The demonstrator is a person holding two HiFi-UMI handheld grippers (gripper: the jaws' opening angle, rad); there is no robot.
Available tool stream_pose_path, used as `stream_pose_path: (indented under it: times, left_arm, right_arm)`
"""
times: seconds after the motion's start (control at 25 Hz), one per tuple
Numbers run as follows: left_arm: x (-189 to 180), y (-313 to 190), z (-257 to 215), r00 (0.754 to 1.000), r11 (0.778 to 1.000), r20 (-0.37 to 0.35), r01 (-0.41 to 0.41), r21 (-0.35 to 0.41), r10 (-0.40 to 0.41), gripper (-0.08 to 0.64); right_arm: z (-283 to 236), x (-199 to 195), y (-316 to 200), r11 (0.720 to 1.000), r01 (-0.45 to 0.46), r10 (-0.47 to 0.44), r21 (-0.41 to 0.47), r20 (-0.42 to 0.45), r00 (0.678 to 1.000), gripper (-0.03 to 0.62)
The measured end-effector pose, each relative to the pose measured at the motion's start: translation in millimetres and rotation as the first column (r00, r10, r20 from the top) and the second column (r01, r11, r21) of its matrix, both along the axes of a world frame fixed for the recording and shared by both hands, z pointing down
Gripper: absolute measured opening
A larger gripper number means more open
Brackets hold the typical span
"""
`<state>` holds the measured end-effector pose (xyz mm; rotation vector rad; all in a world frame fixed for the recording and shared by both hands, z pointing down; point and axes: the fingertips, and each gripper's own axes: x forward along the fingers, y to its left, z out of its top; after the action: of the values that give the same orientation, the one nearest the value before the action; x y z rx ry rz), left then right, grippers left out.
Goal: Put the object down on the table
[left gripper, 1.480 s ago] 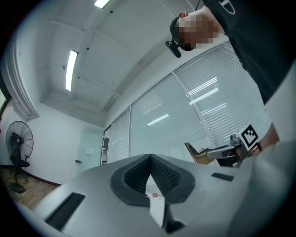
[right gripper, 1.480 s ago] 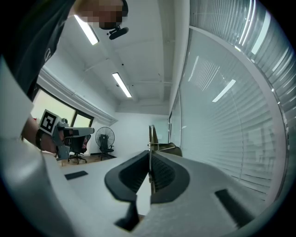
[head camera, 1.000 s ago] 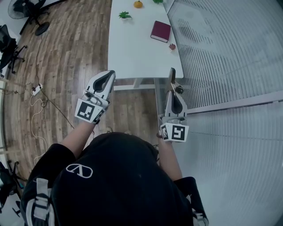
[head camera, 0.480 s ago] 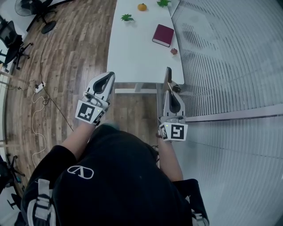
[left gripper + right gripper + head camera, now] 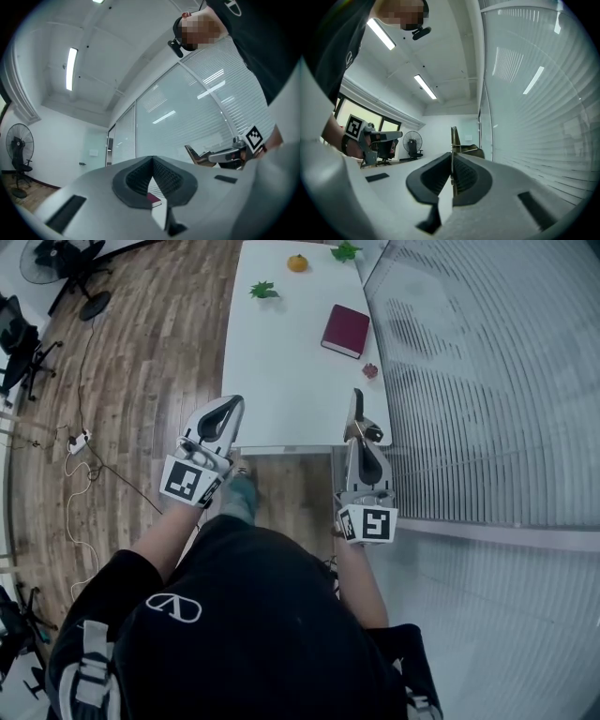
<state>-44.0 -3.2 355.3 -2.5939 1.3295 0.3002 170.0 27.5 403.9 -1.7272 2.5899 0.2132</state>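
My right gripper (image 5: 362, 439) is shut on a thin brown flat object (image 5: 356, 409) that sticks out past the fingertips, over the near right corner of the white table (image 5: 281, 362). In the right gripper view the object (image 5: 453, 137) stands edge-on between the closed pads of the gripper (image 5: 451, 161). The left gripper view shows the object (image 5: 196, 154) from the side, at the right. My left gripper (image 5: 231, 404) hangs at the table's near edge, left of the right one; its pads (image 5: 140, 178) meet with nothing between them.
On the table lie a maroon book (image 5: 344, 330), a small red thing (image 5: 370, 370), an orange fruit (image 5: 297, 262) and green leaves (image 5: 262, 290). A ribbed glass wall (image 5: 487, 381) runs along the right. Wooden floor (image 5: 141, 362), cables and a fan (image 5: 66, 263) are at the left.
The table has come closer: its near edge now lies right at both grippers' tips. Both grippers keep their pose, and the right one still holds the flat object.
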Motion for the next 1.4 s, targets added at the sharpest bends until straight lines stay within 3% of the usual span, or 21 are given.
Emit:
stream_pose_path:
  times: [0.2,0.44,0.72,1.0,1.12,1.2,1.28,1.4]
  left_arm:
    - [-17.0,-81.0,1.5,0.999,0.999,-0.016,-0.042,0.002,0.042,0.005]
    - [-37.0,-174.1,24.0,0.992,0.990,0.014,-0.126,-0.055,0.127,0.005]
    - [-41.5,-238.1,21.8,0.982,0.979,-0.008,-0.187,-0.077,0.187,0.005]
    - [-37.2,-261.9,36.8,0.983,0.978,-0.019,-0.184,-0.096,0.183,0.005]
    - [-34.1,-267.3,38.9,0.986,0.980,-0.020,-0.170,-0.100,0.168,0.005]
    - [-31.8,-269.6,40.5,0.987,0.981,-0.019,-0.161,-0.108,0.160,0.005]
    - [-29.0,-272.3,42.4,0.988,0.981,-0.021,-0.154,-0.115,0.152,0.005]
    - [-27.4,-274.1,47.1,0.989,0.981,-0.019,-0.145,-0.127,0.143,0.005]
  right_arm:
    - [5.2,-18.3,-72.9,0.999,-0.031,0.031,-0.025,0.011,0.999,0.005]
    - [1.7,-50.8,-158.4,0.998,-0.060,0.060,-0.034,-0.014,0.998,0.005]
    - [-1.0,-78.2,-224.3,0.996,-0.065,0.063,-0.064,-0.024,0.998,0.005]
    - [50.4,-75.8,-270.5,0.975,0.031,-0.004,-0.220,0.121,0.993,0.005]
    - [86.3,-77.7,-289.1,0.933,0.130,-0.057,-0.335,0.220,0.974,0.005]
    - [116.4,-78.5,-299.4,0.882,0.204,-0.067,-0.425,0.315,0.947,0.005]
    - [149.5,-78.9,-309.9,0.816,0.272,-0.049,-0.511,0.408,0.912,0.005]
    - [200.1,-80.7,-322.5,0.693,0.376,0.025,-0.615,0.542,0.840,0.005]
